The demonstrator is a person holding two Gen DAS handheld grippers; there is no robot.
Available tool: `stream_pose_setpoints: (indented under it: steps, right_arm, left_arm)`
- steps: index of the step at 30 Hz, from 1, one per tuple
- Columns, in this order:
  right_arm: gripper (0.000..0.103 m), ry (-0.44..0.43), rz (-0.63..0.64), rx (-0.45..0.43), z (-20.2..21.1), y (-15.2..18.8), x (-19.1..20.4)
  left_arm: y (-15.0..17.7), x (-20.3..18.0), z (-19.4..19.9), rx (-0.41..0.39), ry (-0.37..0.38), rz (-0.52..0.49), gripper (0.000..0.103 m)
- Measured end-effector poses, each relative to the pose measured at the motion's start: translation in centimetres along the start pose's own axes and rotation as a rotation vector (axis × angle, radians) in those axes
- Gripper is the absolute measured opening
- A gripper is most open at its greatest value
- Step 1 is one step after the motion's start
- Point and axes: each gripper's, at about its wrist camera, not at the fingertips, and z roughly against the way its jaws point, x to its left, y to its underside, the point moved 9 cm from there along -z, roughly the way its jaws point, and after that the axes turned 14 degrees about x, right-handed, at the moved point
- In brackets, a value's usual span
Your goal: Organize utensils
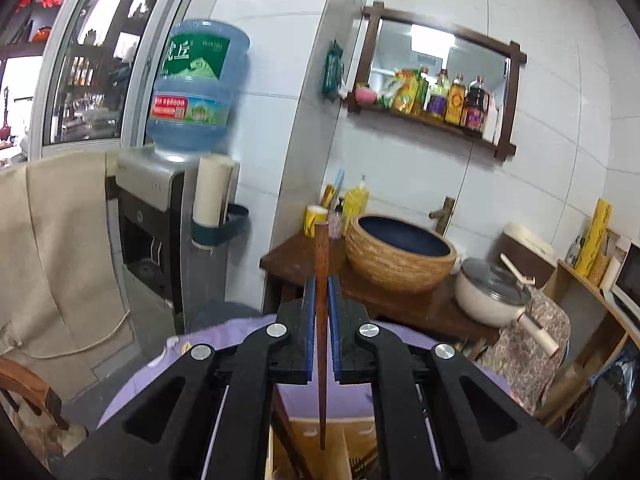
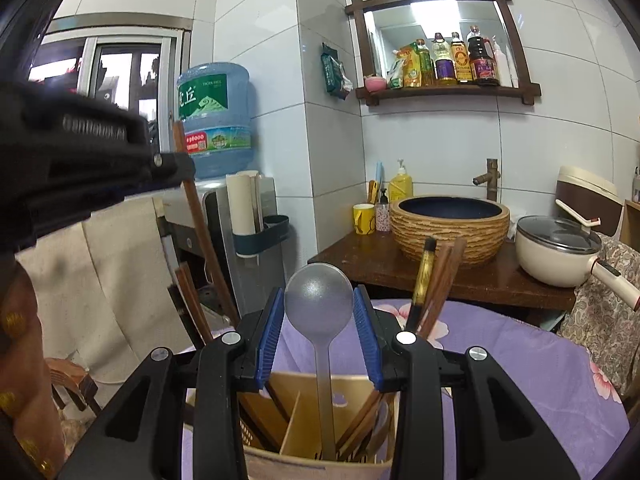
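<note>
My left gripper (image 1: pixel 321 280) is shut on a brown wooden chopstick (image 1: pixel 321 264), held upright with its thin tip down over the beige utensil holder (image 1: pixel 344 456). In the right wrist view the left gripper (image 2: pixel 176 168) comes in from the upper left with that chopstick (image 2: pixel 204 240) slanting down toward the holder (image 2: pixel 320 462). My right gripper (image 2: pixel 319 300) is open, its blue pads either side of a grey metal spoon (image 2: pixel 319 294) standing bowl-up in the holder, not touching it. Several more chopsticks (image 2: pixel 438 276) stand in the holder's right and left compartments.
The holder stands on a table with a purple flowered cloth (image 2: pixel 520 360). Behind are a wooden counter with a woven basin (image 2: pixel 450 224), a white lidded pot (image 2: pixel 558 252), a water dispenser (image 2: pixel 216 120) and a wall shelf of bottles (image 2: pixel 448 60).
</note>
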Motion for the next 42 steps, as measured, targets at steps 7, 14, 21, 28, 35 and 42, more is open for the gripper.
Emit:
stream_pose_setpoints:
  steps: [7, 14, 21, 28, 35, 42]
  right_arm:
    - [0.037, 0.021, 0.04, 0.048, 0.1, 2.4, -0.4]
    - [0.05, 0.03, 0.041, 0.023, 3.7, 3.2, -1.1]
    - [0.078, 0.023, 0.039, 0.015, 10.5, 7.0, -2.1]
    - [0.097, 0.064, 0.085, 0.006, 18.4, 16.6, -1.9]
    - [0.097, 0.059, 0.124, 0.048, 23.0, 25.1, 0.1]
    - [0.097, 0.044, 0.112, 0.053, 26.8, 28.5, 0.7]
  left_arm:
    - [3.8, 0.1, -1.5, 0.125, 0.017, -0.066, 0.006]
    - [5.5, 0.2, 1.4, 0.122, 0.058, -0.057, 0.067]
    - [11.2, 1.1, 7.4, 0.084, 0.045, -0.107, 0.091]
    - [22.8, 3.8, 14.6, 0.043, 0.041, -0.074, 0.097]
    - [33.4, 4.5, 19.5, 0.079, 0.031, -0.055, 0.097]
    - [39.0, 4.5, 23.3, 0.102, 0.026, -0.061, 0.097]
